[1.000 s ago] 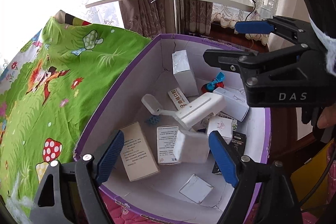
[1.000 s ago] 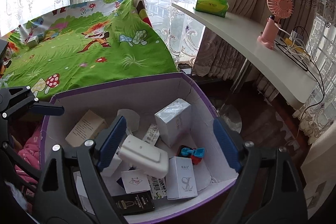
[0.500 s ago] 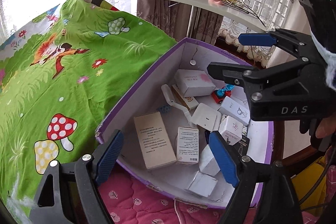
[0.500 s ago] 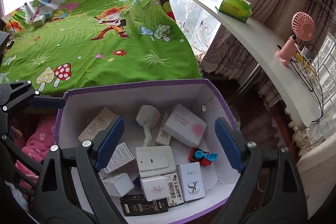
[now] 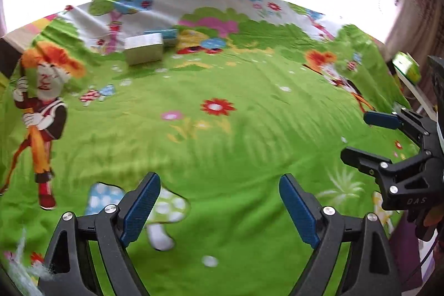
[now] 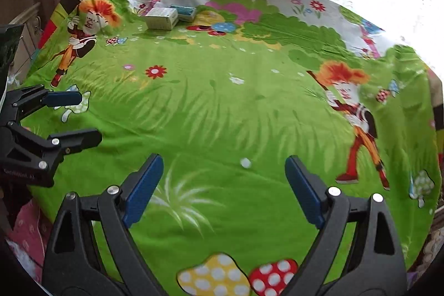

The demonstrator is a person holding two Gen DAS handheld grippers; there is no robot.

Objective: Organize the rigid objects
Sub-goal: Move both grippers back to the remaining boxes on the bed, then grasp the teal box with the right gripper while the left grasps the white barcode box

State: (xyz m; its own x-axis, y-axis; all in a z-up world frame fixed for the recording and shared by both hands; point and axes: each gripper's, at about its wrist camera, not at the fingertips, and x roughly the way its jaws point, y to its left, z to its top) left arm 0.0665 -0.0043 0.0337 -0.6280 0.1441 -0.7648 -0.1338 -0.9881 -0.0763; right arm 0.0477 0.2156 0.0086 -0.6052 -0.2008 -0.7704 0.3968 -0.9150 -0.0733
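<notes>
Left gripper [image 5: 219, 210]: jaws spread wide, nothing between the blue pads [image 5: 141, 208]; the jaws have just been opening further; only the green printed cloth [image 5: 222, 146] lies beneath and ahead of the fingers. Right gripper [image 6: 222, 190]: jaws likewise released and wide apart, no object between its blue pads [image 6: 143, 189]; bare cloth under the gap.

Relative position of the two tools: in the left wrist view the right gripper enters from the right of the fingers, level with their tips; in the right wrist view the left gripper enters from the left of the fingers, slightly ahead of the tips; the tools are apart, not touching.

Task objects: a pale box [image 6: 161, 18] lies on the cloth well ahead of both pairs of fingers and to their left, near the far edge of the cloth; a blue-topped box [image 6: 186, 12] lies just behind it, to its right, close against it; whether they touch cannot be told. In the left wrist view the same pair is blurred; the pale box [image 5: 143, 48] in front, the blue-topped box [image 5: 166, 36] behind. Both boxes are well apart from either gripper.

Far right of the left fingers: a green pack [image 5: 406, 65] on a white ledge.
</notes>
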